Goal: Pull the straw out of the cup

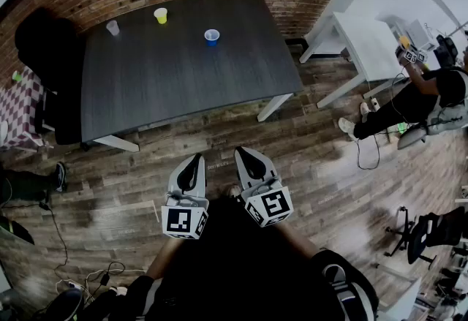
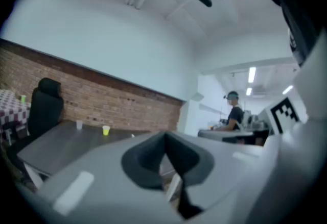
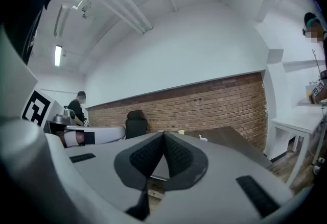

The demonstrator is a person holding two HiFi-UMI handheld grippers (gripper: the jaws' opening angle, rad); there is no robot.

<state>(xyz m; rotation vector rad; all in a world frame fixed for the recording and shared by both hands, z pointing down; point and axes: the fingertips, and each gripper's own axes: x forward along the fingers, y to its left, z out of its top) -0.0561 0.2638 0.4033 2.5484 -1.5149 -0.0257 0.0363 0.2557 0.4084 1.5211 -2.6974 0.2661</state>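
Observation:
Three cups stand on the far part of a dark table [image 1: 183, 85]: a blue cup [image 1: 212, 37], a yellow cup [image 1: 161, 15] and a clear cup [image 1: 112, 28]. No straw can be made out at this distance. Both grippers hang close to my body over the wooden floor, well short of the table. The left gripper [image 1: 196, 159] is shut with nothing in it, and so is the right gripper [image 1: 243, 153]. In the left gripper view the closed jaws [image 2: 164, 139] point toward the table, with the yellow cup [image 2: 106, 130] and clear cup [image 2: 79, 125] far off. The right gripper [image 3: 163, 139] also faces the table.
A black chair [image 1: 42, 42] stands at the table's left end, beside a checkered table [image 1: 18, 104]. A white desk [image 1: 369, 42] and a seated person [image 1: 417, 96] are at the right. Cables [image 1: 88, 279] lie on the floor at lower left, and an office chair [image 1: 431, 228] is at lower right.

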